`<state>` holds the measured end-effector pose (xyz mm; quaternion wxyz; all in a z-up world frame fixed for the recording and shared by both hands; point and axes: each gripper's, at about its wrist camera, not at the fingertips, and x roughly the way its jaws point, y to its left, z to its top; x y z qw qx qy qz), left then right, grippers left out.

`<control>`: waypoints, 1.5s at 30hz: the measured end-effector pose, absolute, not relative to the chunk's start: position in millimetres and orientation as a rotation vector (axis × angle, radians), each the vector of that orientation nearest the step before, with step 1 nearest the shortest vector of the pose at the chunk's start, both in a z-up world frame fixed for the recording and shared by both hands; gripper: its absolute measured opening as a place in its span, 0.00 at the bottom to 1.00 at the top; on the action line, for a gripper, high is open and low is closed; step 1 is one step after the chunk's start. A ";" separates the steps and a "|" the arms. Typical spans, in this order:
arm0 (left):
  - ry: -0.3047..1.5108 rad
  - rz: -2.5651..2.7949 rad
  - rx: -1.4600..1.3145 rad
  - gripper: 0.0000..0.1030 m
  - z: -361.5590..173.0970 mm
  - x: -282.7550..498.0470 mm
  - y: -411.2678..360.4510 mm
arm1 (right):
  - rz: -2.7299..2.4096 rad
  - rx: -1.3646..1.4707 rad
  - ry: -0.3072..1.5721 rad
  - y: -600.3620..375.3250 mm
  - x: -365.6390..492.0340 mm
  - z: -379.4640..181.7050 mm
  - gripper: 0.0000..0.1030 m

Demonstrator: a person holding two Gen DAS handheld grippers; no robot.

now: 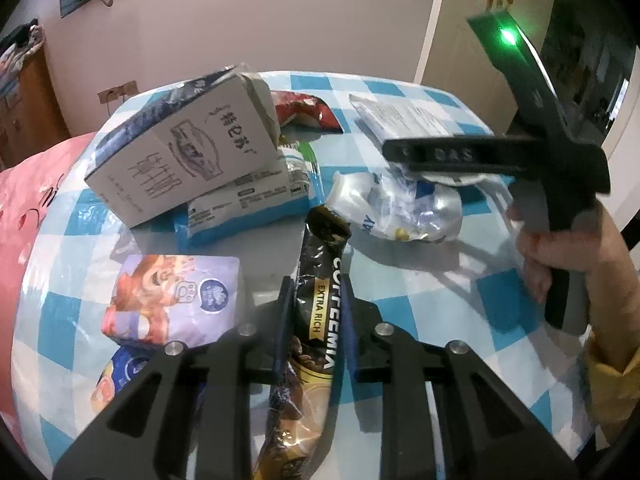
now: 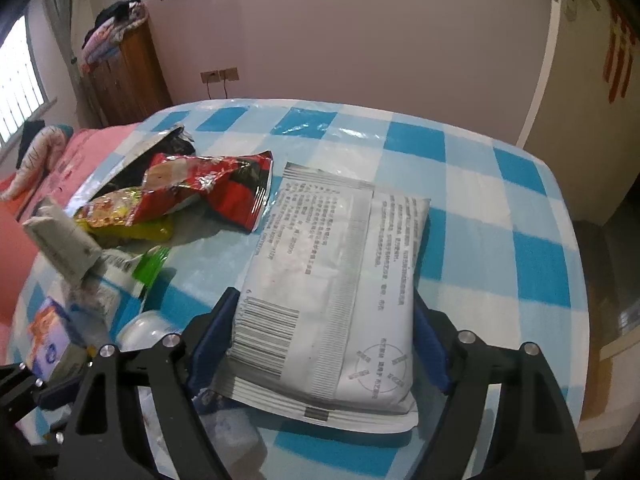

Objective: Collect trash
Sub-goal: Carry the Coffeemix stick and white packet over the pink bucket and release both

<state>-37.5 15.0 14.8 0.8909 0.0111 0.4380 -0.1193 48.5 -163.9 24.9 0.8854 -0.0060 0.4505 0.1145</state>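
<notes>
My left gripper (image 1: 317, 298) is shut on a black and gold coffee sachet (image 1: 316, 320) and holds it over the checked table (image 1: 452, 304). My right gripper (image 2: 324, 324) has its jaws wide, one on each side of a white printed packet (image 2: 332, 280) that lies on the table (image 2: 520, 208); the fingers (image 2: 430, 340) touch its edges. The right gripper also shows from the side in the left wrist view (image 1: 440, 156), above a crumpled clear wrapper (image 1: 404, 208). More trash lies around: a red snack wrapper (image 2: 216, 184), a yellow wrapper (image 2: 124, 216), a white carton (image 1: 180, 152).
A purple tissue pack (image 1: 172, 300) and a blue-white packet (image 1: 248, 208) lie near the left gripper. A pink bedcover (image 2: 80, 152) borders the table's left side. A wooden cabinet (image 2: 128, 76) stands at the back wall; a white door (image 2: 548, 60) is at the right.
</notes>
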 end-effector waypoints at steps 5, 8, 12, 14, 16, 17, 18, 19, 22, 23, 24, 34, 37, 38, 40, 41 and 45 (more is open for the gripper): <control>0.882 -0.248 0.005 0.23 27.5 -38.8 21.0 | 0.243 0.003 0.925 -167.0 29.3 31.9 0.76; 0.863 -0.244 -0.013 0.23 37.3 -47.3 27.7 | 0.241 0.005 0.916 -167.4 19.4 35.5 0.76; 0.830 -0.234 -0.012 0.23 53.1 -56.8 35.5 | 0.243 0.010 0.895 -166.8 5.3 47.5 0.76; 0.810 -0.225 -0.010 0.23 63.7 -66.3 40.8 | 0.246 0.015 0.881 -166.0 -0.2 54.9 0.76; 0.792 -0.216 -0.007 0.23 72.1 -68.9 45.0 | 0.250 0.012 0.867 -163.6 -5.5 62.7 0.76; 0.785 -0.211 -0.005 0.23 75.5 -69.4 46.3 | 0.257 0.010 0.858 -161.5 -9.4 68.6 0.76; 0.773 -0.202 -0.003 0.23 80.1 -70.7 49.6 | 0.261 0.008 0.851 -159.3 -13.0 73.3 0.76; 0.762 -0.194 0.000 0.23 85.1 -73.2 53.0 | 0.265 0.005 0.845 -157.4 -15.1 77.3 0.76; 0.734 -0.171 0.004 0.23 99.6 -78.9 63.9 | 0.289 -0.002 0.826 -148.5 -21.9 90.3 0.76; 0.728 -0.164 0.005 0.23 103.7 -79.0 65.5 | 0.297 -0.003 0.821 -145.8 -23.4 93.4 0.76; 0.720 -0.154 0.006 0.23 108.3 -81.3 69.3 | 0.310 -0.007 0.815 -140.5 -26.6 98.8 0.76; 0.650 -0.053 -0.001 0.23 141.8 -99.8 109.8 | 0.413 -0.062 0.776 -91.1 -44.7 131.7 0.76; 0.630 -0.016 -0.010 0.23 149.7 -105.9 129.0 | 0.454 -0.084 0.767 -69.7 -50.6 141.4 0.76; 0.625 -0.001 -0.015 0.23 152.5 -108.6 136.4 | 0.470 -0.093 0.764 -61.0 -52.7 144.8 0.76; 0.615 0.025 -0.024 0.23 156.9 -111.9 150.1 | 0.501 -0.109 0.759 -45.3 -55.2 150.1 0.76; 0.611 0.037 -0.027 0.23 158.9 -113.2 156.3 | 0.522 -0.116 0.758 -35.7 -56.9 153.2 0.76; 0.593 0.105 -0.041 0.23 169.1 -122.7 189.2 | 0.599 -0.152 0.746 2.1 -60.7 164.1 0.76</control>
